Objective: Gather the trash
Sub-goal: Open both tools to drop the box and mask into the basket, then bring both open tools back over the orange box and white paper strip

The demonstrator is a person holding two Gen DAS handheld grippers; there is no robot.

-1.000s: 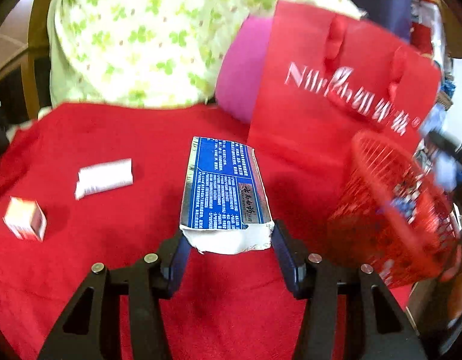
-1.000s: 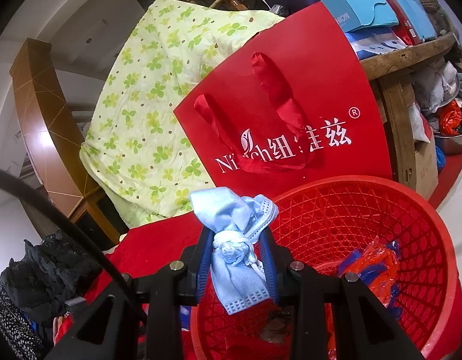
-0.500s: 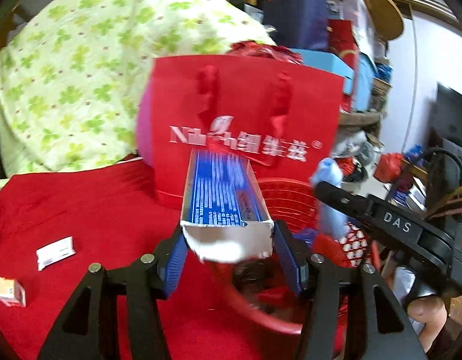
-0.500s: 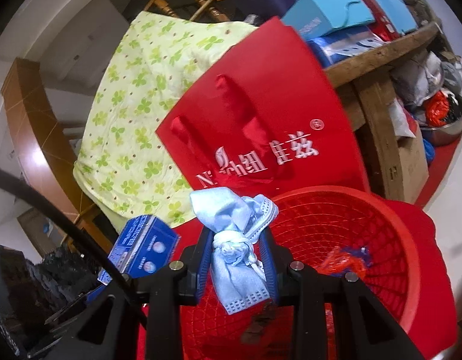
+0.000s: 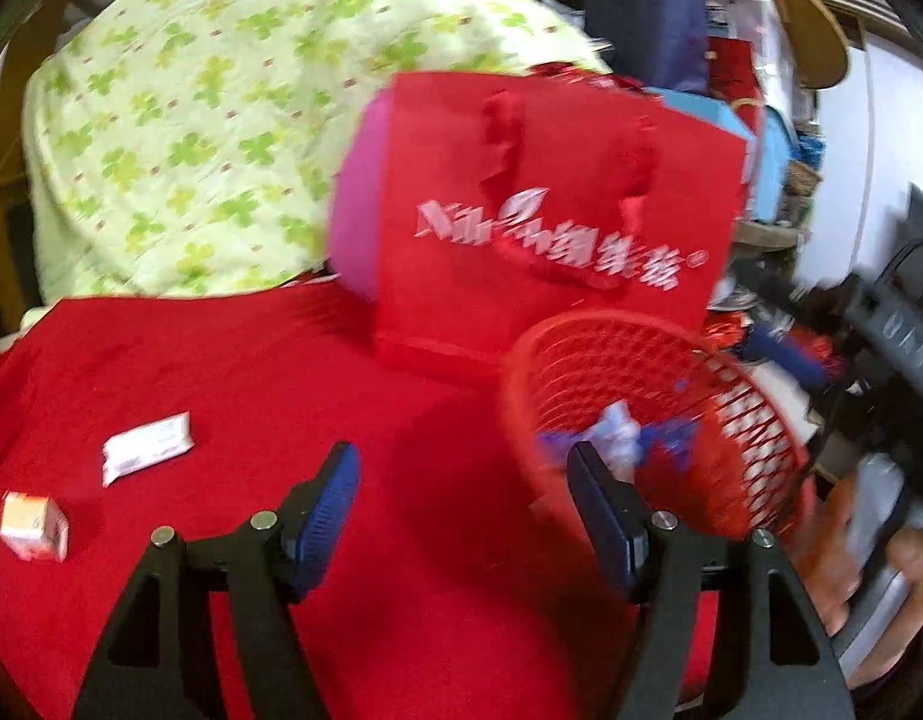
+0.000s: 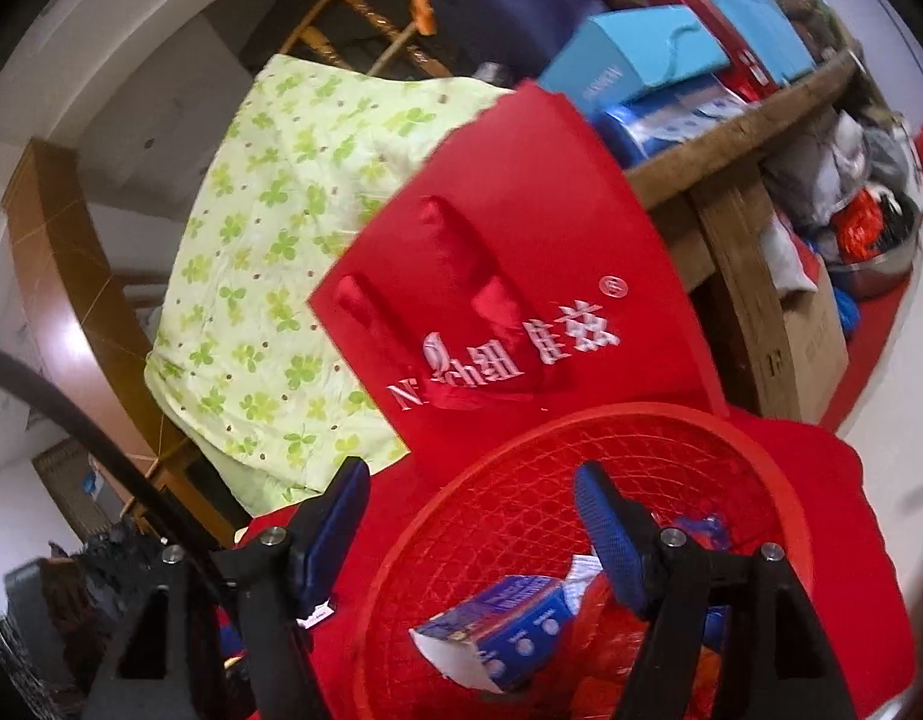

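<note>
With both grippers' fingers opening and empty, the left gripper point(image 5: 461, 492) and right gripper point(image 6: 470, 516) finish the drop step: the blue carton point(image 6: 497, 624) lies in the red basket point(image 6: 779, 492), and next, probably, comes the white packet point(image 5: 146, 447) at lower left on the red cloth point(image 5: 269, 372).

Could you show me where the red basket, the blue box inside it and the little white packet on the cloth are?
red basket point(image 6: 581, 420): right wrist view, on its far rim.
blue box point(image 6: 509, 612): right wrist view, on its printed blue side.
white packet point(image 5: 148, 447): left wrist view, on its middle.

L gripper point(image 5: 461, 489) & R gripper point(image 6: 470, 507): jaws opening, nothing between
</note>
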